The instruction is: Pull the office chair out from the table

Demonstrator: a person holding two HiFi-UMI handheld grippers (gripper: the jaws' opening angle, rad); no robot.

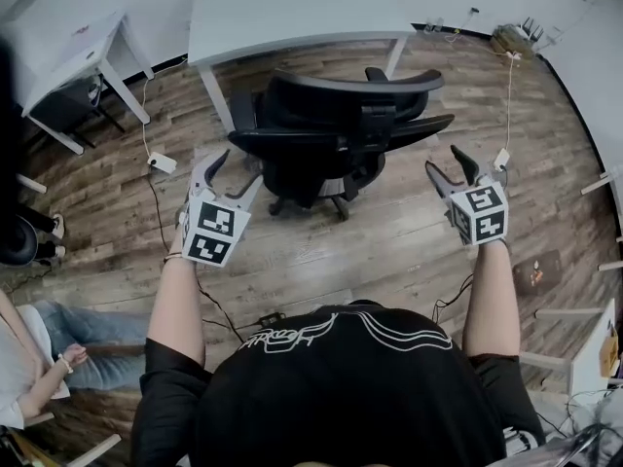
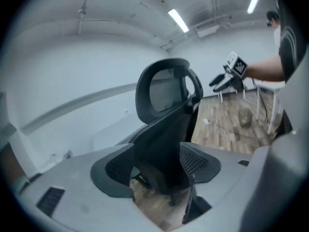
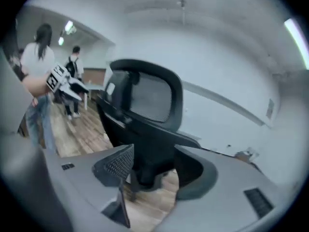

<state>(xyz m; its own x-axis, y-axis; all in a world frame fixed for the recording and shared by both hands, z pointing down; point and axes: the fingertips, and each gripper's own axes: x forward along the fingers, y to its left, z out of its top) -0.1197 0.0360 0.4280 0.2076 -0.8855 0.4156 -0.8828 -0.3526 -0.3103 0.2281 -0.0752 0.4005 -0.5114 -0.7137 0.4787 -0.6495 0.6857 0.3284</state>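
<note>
Left gripper [image 1: 235, 169], right gripper [image 1: 447, 162] agape (empty), flanking office chair [image 1: 336, 134], table [image 1: 292, 13] edge beyond.

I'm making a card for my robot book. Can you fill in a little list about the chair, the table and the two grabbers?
Chair: black office chair, its back towards the person
Table: white table, just behind the chair
Floor: wooden floor
Left gripper: fingers apart, holding nothing, near the chair's left side, not touching it
Right gripper: fingers apart, holding nothing, near the chair's right side, not touching it
</note>
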